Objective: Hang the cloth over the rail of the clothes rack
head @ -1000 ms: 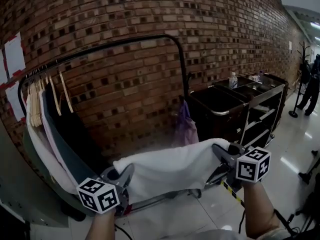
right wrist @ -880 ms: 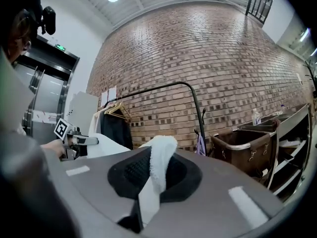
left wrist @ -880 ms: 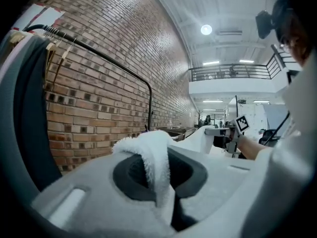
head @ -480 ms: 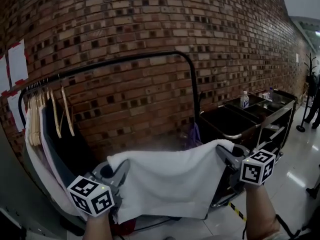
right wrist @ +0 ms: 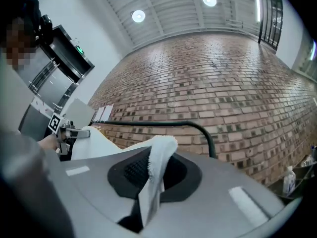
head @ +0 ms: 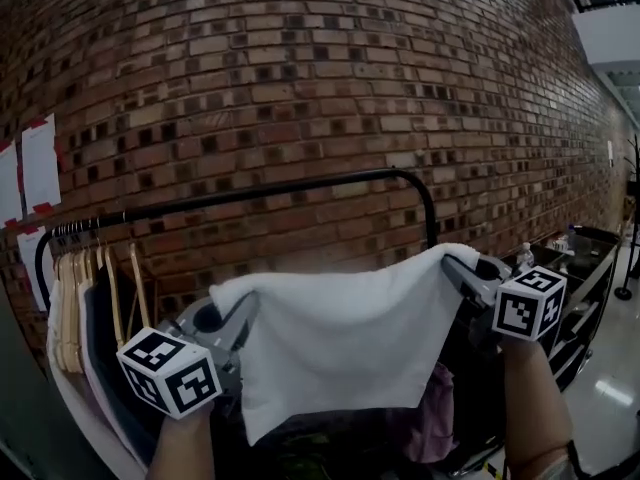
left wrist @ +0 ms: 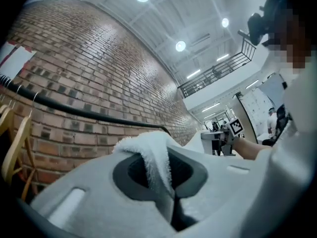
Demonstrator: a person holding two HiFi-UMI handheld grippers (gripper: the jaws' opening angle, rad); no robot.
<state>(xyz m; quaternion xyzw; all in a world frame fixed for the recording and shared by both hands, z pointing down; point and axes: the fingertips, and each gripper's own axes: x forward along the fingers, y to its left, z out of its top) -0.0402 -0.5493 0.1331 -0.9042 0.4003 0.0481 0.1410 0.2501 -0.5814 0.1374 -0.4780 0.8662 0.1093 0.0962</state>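
Note:
A white cloth (head: 335, 343) hangs stretched between my two grippers, just below and in front of the black rail (head: 270, 193) of the clothes rack. My left gripper (head: 232, 320) is shut on the cloth's left top corner (left wrist: 148, 150). My right gripper (head: 458, 268) is shut on its right top corner (right wrist: 161, 155). The rail (left wrist: 64, 108) crosses the left gripper view in front of the brick wall, and the rail (right wrist: 163, 124) bends down at its right end in the right gripper view. The cloth's lower edge hangs free.
Wooden hangers (head: 85, 278) with dark and pale garments hang at the rack's left end. A brick wall (head: 320, 78) stands close behind the rail. A dark cart (head: 590, 268) with a bottle (head: 523, 256) stands at the right. A purple item (head: 435, 423) hangs low under the cloth.
Both grippers have risen with the cloth, from well below the rail to just under it. The view has tilted upward, so the rack and cart sit lower in the picture.

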